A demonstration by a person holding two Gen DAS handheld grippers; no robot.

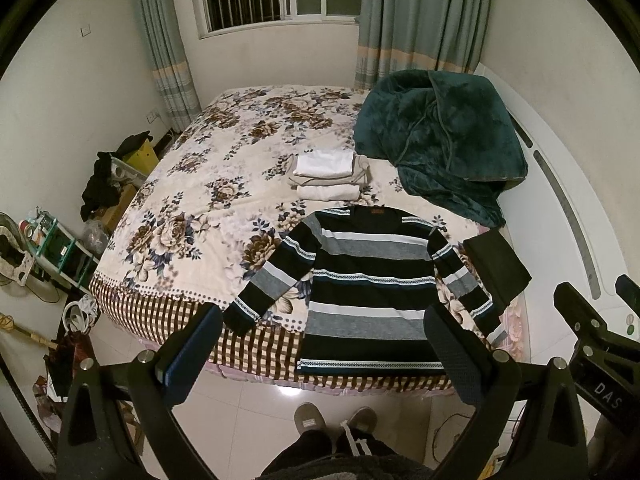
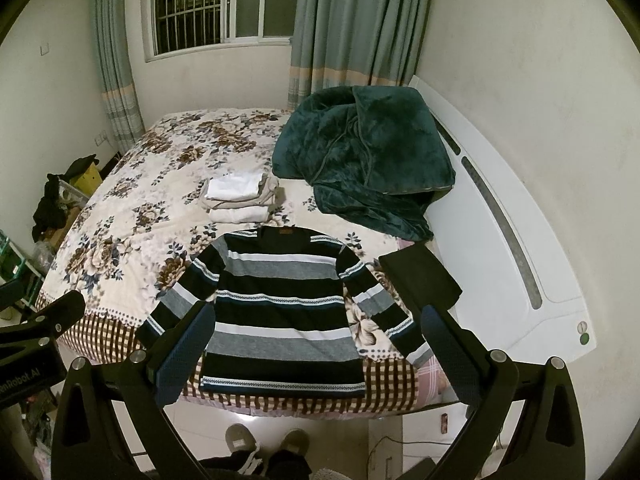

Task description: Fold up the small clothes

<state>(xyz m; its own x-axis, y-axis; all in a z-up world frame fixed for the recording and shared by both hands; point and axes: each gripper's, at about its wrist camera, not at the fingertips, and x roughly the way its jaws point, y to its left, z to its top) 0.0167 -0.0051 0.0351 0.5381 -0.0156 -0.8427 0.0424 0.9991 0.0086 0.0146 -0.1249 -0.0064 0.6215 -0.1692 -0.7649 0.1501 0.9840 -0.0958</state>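
A long-sleeved sweater [image 1: 372, 276] with black, grey and white stripes lies flat on the near edge of the bed, sleeves spread out; it also shows in the right wrist view [image 2: 280, 312]. My left gripper [image 1: 324, 344] is open and empty, held above the floor in front of the sweater's hem. My right gripper [image 2: 316, 336] is open and empty, also held above and in front of the sweater. A stack of folded white and beige clothes [image 1: 328, 174] lies behind the sweater, also in the right wrist view [image 2: 240, 196].
A floral bedspread [image 1: 208, 184] covers the bed. A dark green blanket [image 1: 440, 140] is heaped at the back right. A folded black garment [image 1: 498, 268] lies right of the sweater. A white headboard [image 2: 500, 240] runs along the right. Clutter and shelves [image 1: 60, 248] stand at the left.
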